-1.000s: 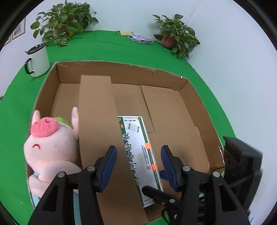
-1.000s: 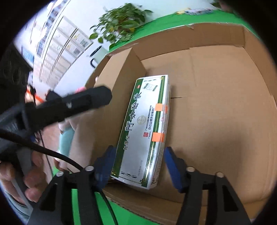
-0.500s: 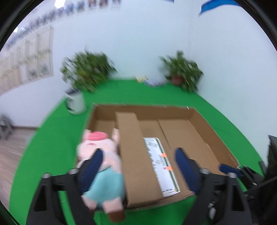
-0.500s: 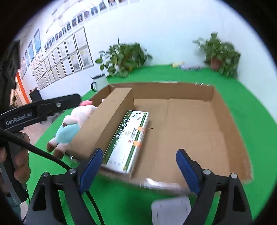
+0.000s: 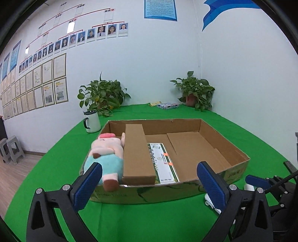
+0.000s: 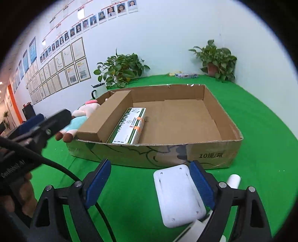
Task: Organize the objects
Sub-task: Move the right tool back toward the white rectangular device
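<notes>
A shallow cardboard tray (image 5: 225, 147) is set on the green surface (image 5: 149, 219). Within it, a long brown carton (image 5: 136, 152) is laid between a plush pig (image 5: 107, 154) at the left wall and a green-and-white box (image 5: 162, 162). The left claw (image 5: 149, 184) is held before the tray, its jaws opening on nothing. The right claw (image 6: 149, 181) is held apart over a white plastic object (image 6: 178, 193).

Cardboard box (image 6: 214, 152): near outer wall printed "10提/箱", right wrist view. Left claw (image 6: 37, 122): handle body carries white lettering, partly legible, reads roughly "GenRobot.AI". White-and-green carton (image 6: 130, 126) inside the box: printed characters on top face and end, too small to read. Wall posters (image 5: 160, 9): text illegible.
</notes>
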